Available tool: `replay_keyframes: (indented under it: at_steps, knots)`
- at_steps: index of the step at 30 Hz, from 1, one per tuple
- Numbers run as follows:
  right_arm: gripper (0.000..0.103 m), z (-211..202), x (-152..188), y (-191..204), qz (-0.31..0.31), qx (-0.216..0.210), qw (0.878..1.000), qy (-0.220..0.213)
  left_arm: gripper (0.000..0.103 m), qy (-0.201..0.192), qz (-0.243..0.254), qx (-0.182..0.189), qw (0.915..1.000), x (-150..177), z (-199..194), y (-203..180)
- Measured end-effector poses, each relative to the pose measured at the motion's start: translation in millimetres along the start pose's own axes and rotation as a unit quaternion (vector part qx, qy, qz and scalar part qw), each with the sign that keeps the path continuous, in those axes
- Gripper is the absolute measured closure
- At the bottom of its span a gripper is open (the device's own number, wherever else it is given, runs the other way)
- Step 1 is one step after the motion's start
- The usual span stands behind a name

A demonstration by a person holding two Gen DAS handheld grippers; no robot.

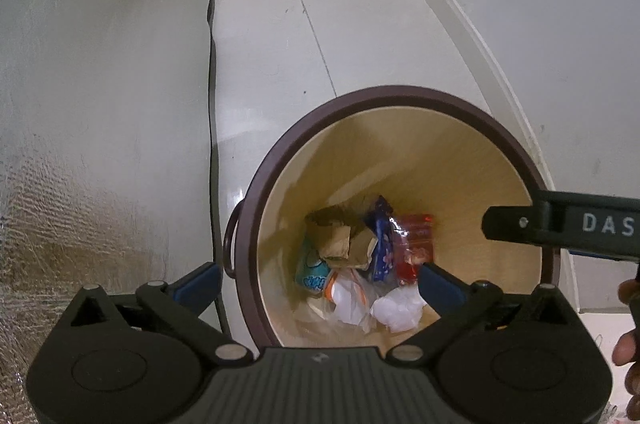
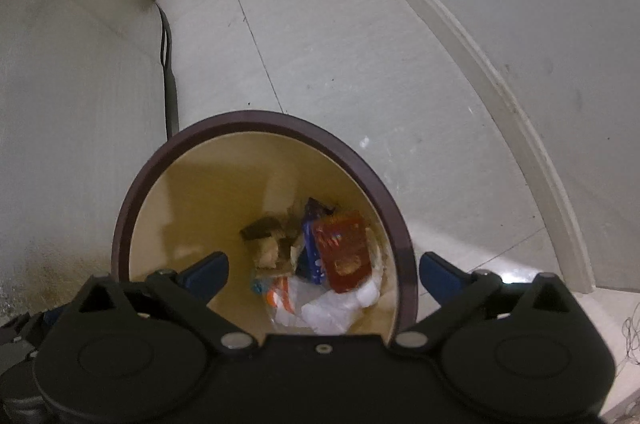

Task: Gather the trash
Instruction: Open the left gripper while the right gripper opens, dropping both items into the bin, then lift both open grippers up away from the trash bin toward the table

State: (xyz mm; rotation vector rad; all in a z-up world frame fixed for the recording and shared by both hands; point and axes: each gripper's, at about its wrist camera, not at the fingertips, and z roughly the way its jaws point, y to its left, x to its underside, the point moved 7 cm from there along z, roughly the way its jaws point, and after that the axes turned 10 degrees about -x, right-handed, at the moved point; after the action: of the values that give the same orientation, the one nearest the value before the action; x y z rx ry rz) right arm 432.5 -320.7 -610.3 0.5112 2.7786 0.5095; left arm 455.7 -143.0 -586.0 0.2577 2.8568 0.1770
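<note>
Both grippers are held above a round bin (image 1: 276, 159) with a dark rim. The left gripper (image 1: 320, 284) is spread wide with nothing between its fingers; likewise the right gripper (image 2: 324, 272). Directly beneath the tips, at the bin's bottom, wrappers (image 1: 382, 240), torn cardboard (image 1: 340, 236) and crumpled white paper (image 1: 398, 312) are seen. A dark cable (image 2: 170, 91) is seen beyond the bin, along the wall.

"DAS" on right tongs (image 1: 560, 228)
</note>
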Motion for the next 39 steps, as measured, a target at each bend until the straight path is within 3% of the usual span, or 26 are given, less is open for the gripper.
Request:
replay_keyframes:
  at_steps: [14, 22, 39]
  knots:
    - [0.0, -14.2, 6.1, -1.2, -0.053, 0.004, 0.999, 0.006, 0.0, 0.006, -0.022, -0.006, 0.9997, 6.0, -11.1, 14.8]
    - [0.0, -34.8, 12.6, -1.7, -0.085, 0.029, 0.996, -0.008, 0.0, -0.001, -0.034, -0.017, 0.9993, 12.2, -27.7, 25.3]
    - [0.0, -108.3, 42.6, 9.5, -0.116, 0.035, 0.991, -0.052, 0.0, -0.046, -0.055, -0.024, 0.9972, 40.7, -102.7, 46.2]
